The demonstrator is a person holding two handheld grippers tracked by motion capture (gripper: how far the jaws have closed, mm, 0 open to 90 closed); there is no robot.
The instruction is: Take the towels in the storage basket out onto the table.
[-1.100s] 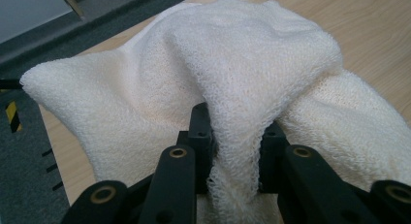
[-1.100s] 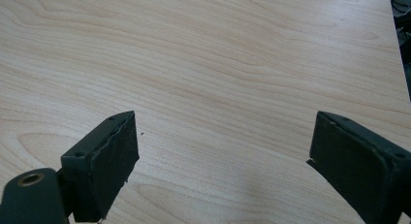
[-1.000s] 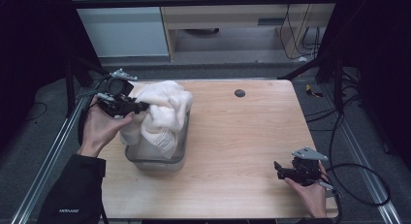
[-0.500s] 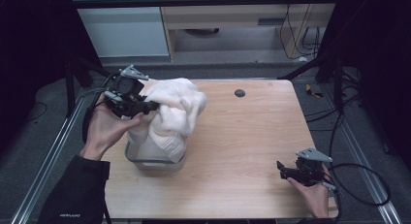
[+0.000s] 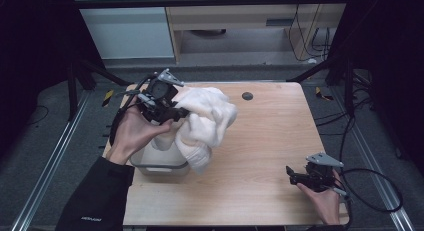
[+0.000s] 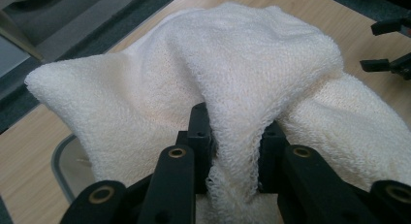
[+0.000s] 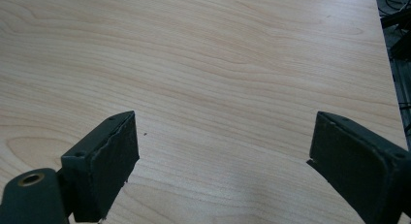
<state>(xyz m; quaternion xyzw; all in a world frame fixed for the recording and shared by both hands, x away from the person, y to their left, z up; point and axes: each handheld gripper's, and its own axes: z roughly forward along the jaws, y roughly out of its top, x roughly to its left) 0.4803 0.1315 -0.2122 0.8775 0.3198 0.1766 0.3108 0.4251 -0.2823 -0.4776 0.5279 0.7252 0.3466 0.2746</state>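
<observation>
The left gripper is clamping a fold of the white towel, its jaws pinched tight on the cloth. In the left gripper view, the towel is bunching up and over the jaws of the gripper, with a strip of the weave squeezed between them and hanging down below. The left hand is wrapping around the gripper body from behind. The rest of the towel is draping away ahead of the gripper and down to its far side, part of it hanging over the rim of a clear bin that is sitting on the surface just below the gripper. A corner of that bin is peeking out under the towel in the left gripper view.

The right gripper is resting well apart from the towel, low near the surface, held by the right hand. Its jaws are standing wide apart, holding nothing; the right gripper view is showing bare wood grain between and beyond them. A small dark round spot is lying on the surface beyond the towel.
</observation>
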